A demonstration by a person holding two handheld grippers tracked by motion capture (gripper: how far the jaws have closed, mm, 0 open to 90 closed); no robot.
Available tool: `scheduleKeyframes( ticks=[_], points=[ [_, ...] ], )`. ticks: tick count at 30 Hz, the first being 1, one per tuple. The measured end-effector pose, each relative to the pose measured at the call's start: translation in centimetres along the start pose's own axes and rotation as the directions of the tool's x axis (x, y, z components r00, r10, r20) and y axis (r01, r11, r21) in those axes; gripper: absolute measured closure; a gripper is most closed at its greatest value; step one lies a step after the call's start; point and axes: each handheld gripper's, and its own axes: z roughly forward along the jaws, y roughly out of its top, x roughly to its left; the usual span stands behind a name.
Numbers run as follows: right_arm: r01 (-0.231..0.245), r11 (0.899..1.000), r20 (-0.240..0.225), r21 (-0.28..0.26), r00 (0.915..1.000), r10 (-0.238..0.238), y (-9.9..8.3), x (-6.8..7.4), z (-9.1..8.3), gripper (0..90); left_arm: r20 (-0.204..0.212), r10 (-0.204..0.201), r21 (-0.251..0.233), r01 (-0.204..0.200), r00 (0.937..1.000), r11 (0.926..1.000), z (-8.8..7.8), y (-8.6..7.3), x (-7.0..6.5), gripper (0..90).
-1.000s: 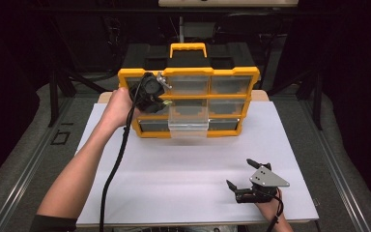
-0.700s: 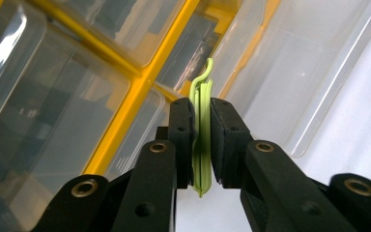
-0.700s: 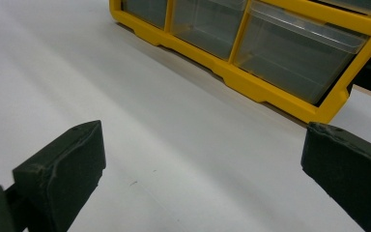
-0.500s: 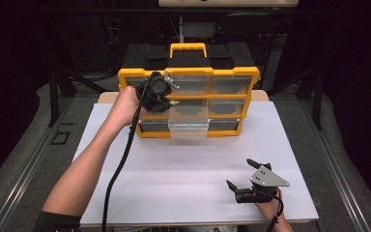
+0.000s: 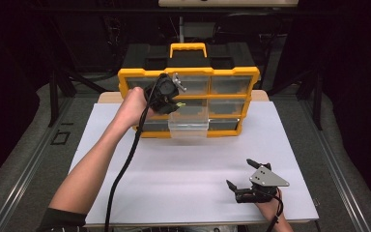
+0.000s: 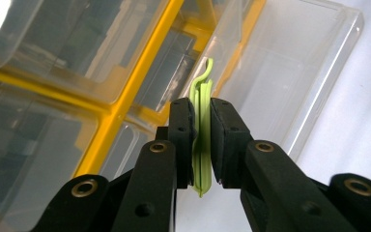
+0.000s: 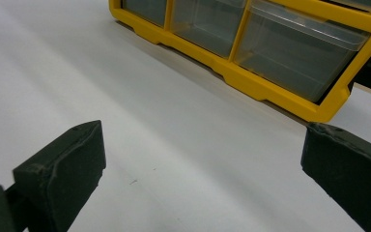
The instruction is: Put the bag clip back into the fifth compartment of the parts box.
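A yellow organizer (image 5: 193, 73) with clear drawers stands upright at the back of the white table; its yellow frame (image 7: 265, 86) also shows in the right gripper view. Its bottom middle drawer (image 5: 189, 128) is pulled out, and in the left gripper view this clear drawer (image 6: 290, 72) lies just beyond the jaws. My left gripper (image 5: 176, 105) hovers over it, shut on a thin light-green plastic clip (image 6: 203, 84); the pads (image 6: 181, 121) pinch the clip edge-on. My right gripper (image 5: 240, 173) rests at the front right of the table, open, with bare table between its jaws (image 7: 203, 154).
A black case sits behind the organizer (image 5: 188, 55). The white tabletop (image 5: 188, 169) stretches between the organizer and the right gripper. Dark stands and rails flank the table on both sides. The left gripper's cable (image 5: 121, 174) trails along the forearm.
The left hand has shifted a little to the right with the green clip, closer over the pulled-out drawer. The right gripper has stayed where it was.
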Motion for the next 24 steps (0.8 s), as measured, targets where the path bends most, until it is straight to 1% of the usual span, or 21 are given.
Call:
scheduleKeyframes(
  ticks=[7, 13, 16, 21, 24],
  points=[
    [-0.001, 1.000, -0.002, 0.000, 1.0000, 0.001, 0.0, 0.0, 0.0, 1.5, 0.026, 0.008, -0.007, -0.007, 0.9996, 0.9999, 0.6, 0.3, -0.2, 80.2],
    [0.000, 1.000, -0.002, -0.003, 1.0000, 0.000, 0.0, 0.0, 0.1, 1.5, 0.049, 0.004, -0.012, -0.004, 0.9988, 0.9999, 1.2, 0.4, -0.3, 80.2],
    [0.000, 1.000, -0.003, -0.001, 1.0000, 0.000, 0.0, 0.1, 0.0, 1.5, 0.055, 0.010, -0.009, -0.009, 0.9984, 0.9999, 1.5, 0.4, -0.4, 80.1],
    [0.002, 1.000, -0.005, -0.001, 1.0000, -0.002, 0.0, 0.1, 0.0, 1.5, 0.062, 0.008, -0.009, -0.008, 0.9980, 0.9999, 1.9, 0.5, -0.4, 80.1],
    [0.001, 1.000, -0.004, 0.000, 1.0000, -0.001, 0.0, 0.0, 0.0, 1.5, 0.065, 0.006, 0.001, -0.006, 0.9979, 1.0000, 2.3, 0.5, -0.4, 80.0]
  ],
)
